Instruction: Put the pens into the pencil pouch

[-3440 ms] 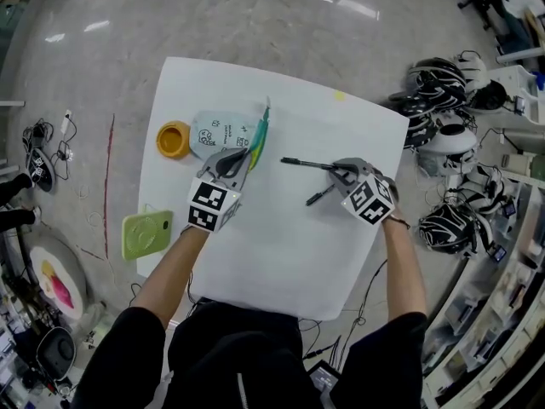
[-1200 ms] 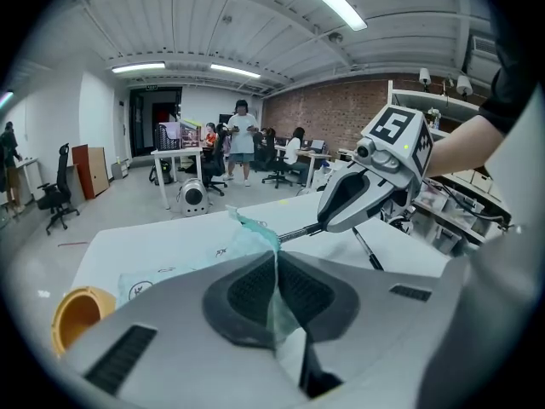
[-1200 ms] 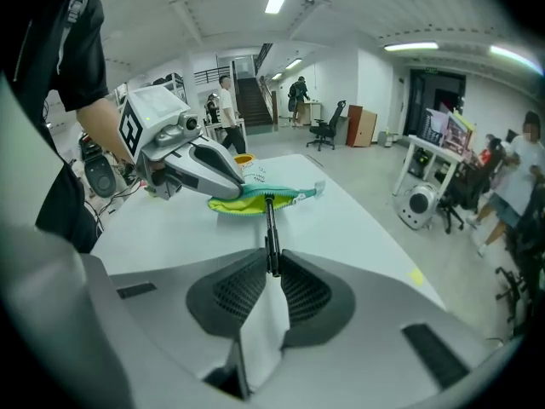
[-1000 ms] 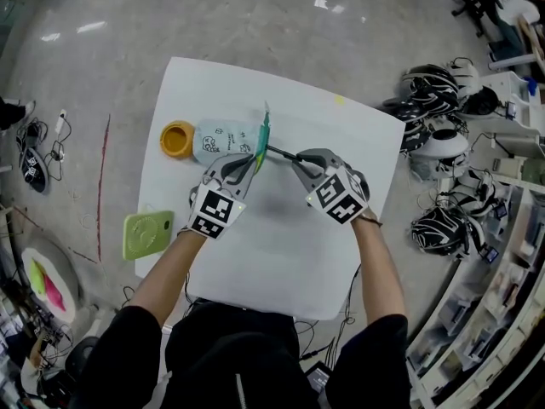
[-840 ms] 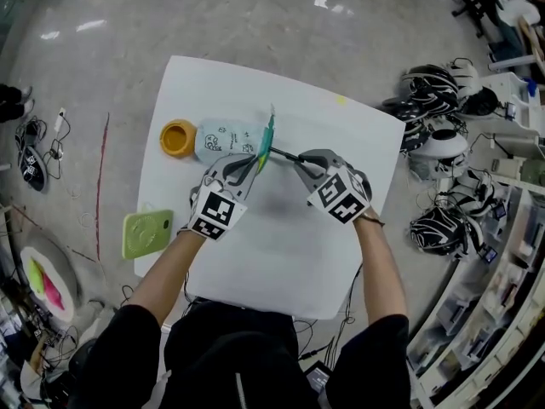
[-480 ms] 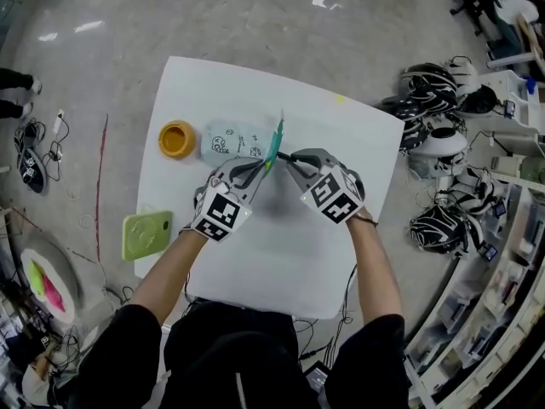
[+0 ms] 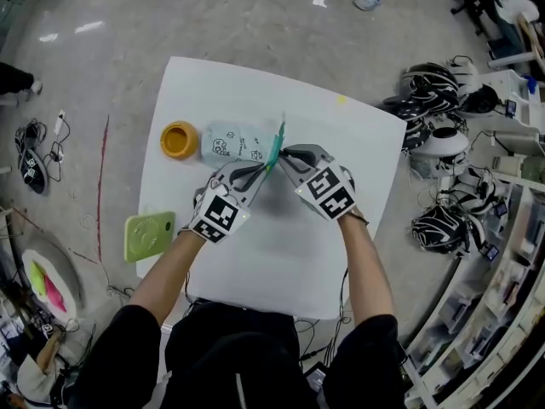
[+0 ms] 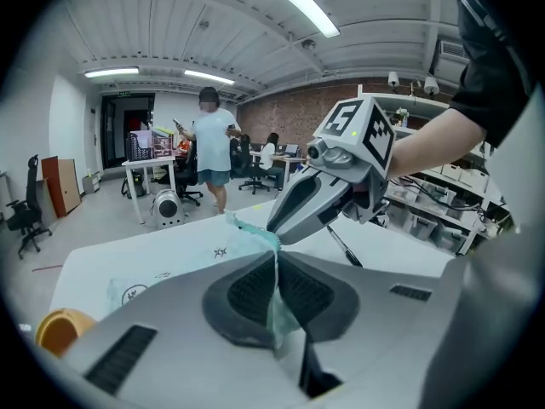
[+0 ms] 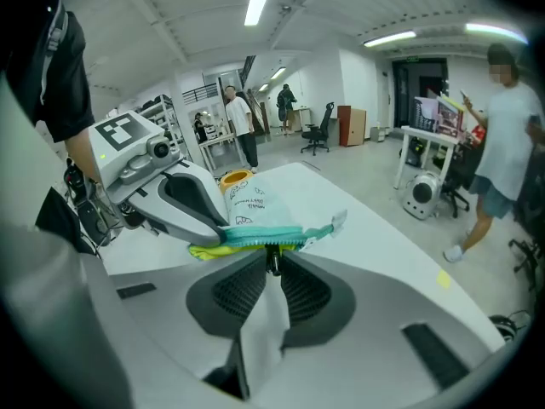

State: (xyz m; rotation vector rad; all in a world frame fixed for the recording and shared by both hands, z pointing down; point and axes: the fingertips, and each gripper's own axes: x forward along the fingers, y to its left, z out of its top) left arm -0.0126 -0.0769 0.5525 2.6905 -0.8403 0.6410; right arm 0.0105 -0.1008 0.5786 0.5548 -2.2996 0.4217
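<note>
Head view: a person works at a white table [image 7: 272, 262] with two handheld grippers. The left gripper [image 7: 255, 170] is clenched on the open edge of the pale-blue pencil pouch [image 7: 234, 141], lifting its teal zipper [image 7: 274, 143] off the surface. In the left gripper view the pouch fabric is pinched flat between the closed jaws.

The right gripper [image 7: 285, 154] grasps a black pen [image 8: 345, 247]. In the right gripper view the pen's front end meets the zipper mouth; whether it has entered cannot be told.

An orange cup [image 7: 180, 140] stands just beside the pouch's far end. A green case [image 7: 149, 235] lies at the table's left edge.
</note>
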